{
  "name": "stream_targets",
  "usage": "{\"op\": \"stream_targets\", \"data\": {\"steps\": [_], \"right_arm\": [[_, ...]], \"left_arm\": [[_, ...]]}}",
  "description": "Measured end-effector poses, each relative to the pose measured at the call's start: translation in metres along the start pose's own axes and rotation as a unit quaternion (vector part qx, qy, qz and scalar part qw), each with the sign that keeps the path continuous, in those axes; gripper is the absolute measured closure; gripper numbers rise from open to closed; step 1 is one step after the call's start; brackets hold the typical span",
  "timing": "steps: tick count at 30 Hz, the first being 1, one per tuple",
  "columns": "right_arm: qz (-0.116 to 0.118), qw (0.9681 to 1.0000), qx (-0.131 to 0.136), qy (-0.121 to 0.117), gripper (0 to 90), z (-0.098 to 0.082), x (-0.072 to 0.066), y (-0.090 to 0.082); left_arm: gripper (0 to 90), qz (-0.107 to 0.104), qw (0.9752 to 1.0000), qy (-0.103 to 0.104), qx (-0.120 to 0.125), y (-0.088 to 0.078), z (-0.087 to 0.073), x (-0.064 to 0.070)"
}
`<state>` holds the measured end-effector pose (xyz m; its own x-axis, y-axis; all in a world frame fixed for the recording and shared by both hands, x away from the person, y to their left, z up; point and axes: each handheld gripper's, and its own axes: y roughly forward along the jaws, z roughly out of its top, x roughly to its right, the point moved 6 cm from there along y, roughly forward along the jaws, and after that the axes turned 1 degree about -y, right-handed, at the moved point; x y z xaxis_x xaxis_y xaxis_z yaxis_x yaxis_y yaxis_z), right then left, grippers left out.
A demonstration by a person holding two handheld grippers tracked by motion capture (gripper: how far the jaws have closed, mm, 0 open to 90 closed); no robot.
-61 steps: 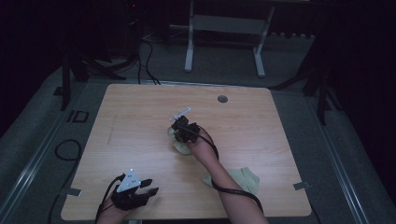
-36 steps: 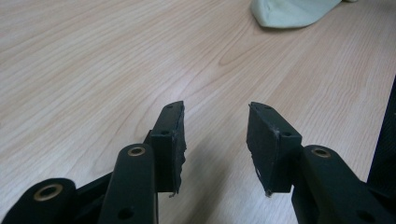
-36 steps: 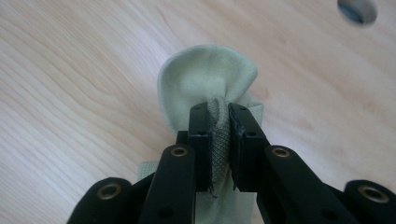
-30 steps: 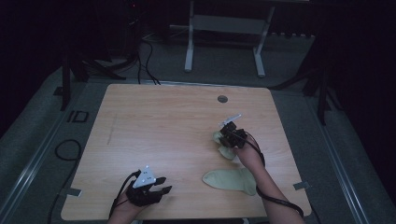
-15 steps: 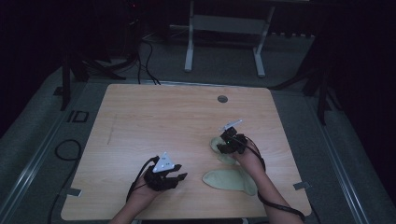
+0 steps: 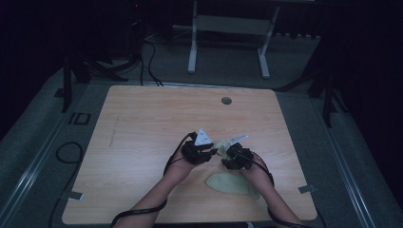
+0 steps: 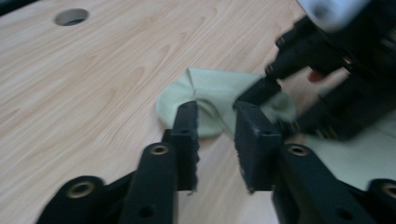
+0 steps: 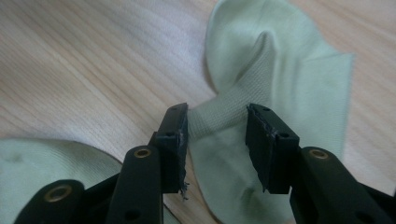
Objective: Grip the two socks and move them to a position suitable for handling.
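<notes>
Both forearms angled inward, left gripper and right gripper side by side over crumpled sock, jaws part-open, closing, gripping nothing, second sock flat nearby

Dim, murky high view with dark surroundings; brighter, softly motion-blurred gripper views.

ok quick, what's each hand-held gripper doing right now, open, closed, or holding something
Left hand-held gripper: open, jaws just been closing, at the edge of the pale green sock, not gripping.
Right hand-held gripper: open, sock fabric between the jaws, not pressed.
</notes>
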<state>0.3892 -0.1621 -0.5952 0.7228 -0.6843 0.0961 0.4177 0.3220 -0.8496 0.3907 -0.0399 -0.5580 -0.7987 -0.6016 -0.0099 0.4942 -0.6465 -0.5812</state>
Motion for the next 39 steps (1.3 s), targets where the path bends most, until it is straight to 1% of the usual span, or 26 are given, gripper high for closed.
{"op": "stream_targets", "data": {"steps": [4,6,7,9,10,11,12,14,15,17,18,19,21,22,25,27,28,30,31,32,33,35,36,37,38,39], "right_arm": [[0.006,0.9999,0.008,0.004,67.0,-0.001,0.001,0.001],[0.002,1.0,0.009,0.001,74.5,-0.002,0.002,0.0],[-0.001,1.0,0.009,-0.001,78.3,-0.003,0.003,0.0],[-0.004,0.9999,0.012,0.0,82.4,-0.003,0.004,0.0],[-0.003,0.9999,0.011,-0.001,83.2,-0.004,0.005,0.0],[-0.003,0.9999,0.009,-0.003,83.7,-0.004,0.005,0.0],[-0.003,0.9999,0.008,-0.006,84.1,-0.004,0.005,-0.001],[-0.001,1.0,0.006,-0.007,84.3,-0.003,0.006,0.0],[-0.001,1.0,0.005,-0.008,84.3,-0.003,0.006,0.0],[0.001,1.0,0.004,-0.006,84.4,-0.003,0.006,0.0],[0.002,1.0,0.005,-0.004,84.5,-0.003,0.006,0.0],[0.001,1.0,0.006,-0.004,84.7,-0.003,0.006,0.0],[-0.001,1.0,0.006,-0.008,84.7,-0.003,0.006,0.0],[-0.002,0.9999,0.005,-0.009,84.8,-0.003,0.006,0.0],[-0.002,0.9999,0.006,-0.015,84.7,-0.003,0.005,-0.001],[0.001,0.9999,0.006,-0.012,84.7,-0.004,0.005,-0.001],[0.002,0.9999,0.006,-0.012,84.7,-0.004,0.005,-0.001],[0.002,0.9999,0.006,-0.012,84.7,-0.004,0.005,-0.001],[0.005,0.9999,0.007,-0.008,84.7,-0.005,0.005,-0.001],[0.007,0.9999,0.006,-0.008,84.7,-0.005,0.005,-0.002],[0.009,0.9999,0.006,-0.008,84.8,-0.005,0.005,-0.002],[0.005,1.0,0.005,-0.006,85.0,-0.006,0.007,-0.004],[0.004,1.0,0.008,-0.002,85.1,-0.007,0.009,-0.006],[0.003,0.9999,0.012,0.002,85.2,-0.007,0.012,-0.009],[0.001,0.9998,0.018,0.009,85.2,-0.007,0.015,-0.012],[-0.001,0.9995,0.027,0.017,85.2,-0.007,0.02,-0.015]], "left_arm": [[76.5,0.016,0.9994,0.002,-0.029,0.031,0.0,-0.008],[80.6,0.024,0.9986,0.005,-0.048,0.043,-0.005,-0.012],[82.2,0.026,0.9979,0.001,-0.059,0.05,-0.008,-0.014],[86.1,0.032,0.9963,0.009,-0.079,0.057,-0.014,-0.016],[86.4,0.034,0.9959,0.007,-0.084,0.059,-0.016,-0.017],[88.2,0.033,0.9958,-0.001,-0.085,0.06,-0.015,-0.019],[88.3,0.038,0.9954,-0.002,-0.088,0.061,-0.014,-0.019],[89.0,0.044,0.9941,0.005,-0.099,0.062,-0.012,-0.019],[89.0,0.049,0.9942,0.002,-0.096,0.061,-0.01,-0.02],[89.1,0.045,0.9963,-0.019,-0.071,0.058,-0.002,-0.023],[89.1,0.039,0.997,-0.028,-0.06,0.056,0.002,-0.023],[89.1,0.035,0.9977,-0.034,-0.047,0.054,0.007,-0.023],[89.1,0.023,0.9987,-0.028,-0.036,0.055,0.013,-0.02],[89.1,0.018,0.9989,-0.023,-0.035,0.057,0.014,-0.018],[89.1,0.021,0.9981,-0.006,-0.058,0.065,0.011,-0.016],[89.1,0.021,0.9978,-0.005,-0.063,0.07,0.01,-0.014],[89.1,0.021,0.9973,-0.004,-0.07,0.073,0.008,-0.013],[89.2,0.023,0.9956,0.01,-0.091,0.079,0.003,-0.011],[89.2,0.024,0.9955,0.013,-0.091,0.079,0.001,-0.011],[89.3,0.023,0.996,0.007,-0.086,0.079,0.001,-0.011],[89.4,0.022,0.996,0.002,-0.086,0.078,0.0,-0.012],[89.4,0.024,0.9957,0.0,-0.089,0.076,-0.001,-0.012],[89.4,0.026,0.9956,0.002,-0.09,0.075,-0.002,-0.012],[89.4,0.027,0.9956,-0.001,-0.09,0.074,-0.003,-0.012],[89.4,0.029,0.9956,-0.003,-0.089,0.072,-0.005,-0.012],[89.4,0.029,0.9954,-0.001,-0.091,0.07,-0.006,-0.012]]}}
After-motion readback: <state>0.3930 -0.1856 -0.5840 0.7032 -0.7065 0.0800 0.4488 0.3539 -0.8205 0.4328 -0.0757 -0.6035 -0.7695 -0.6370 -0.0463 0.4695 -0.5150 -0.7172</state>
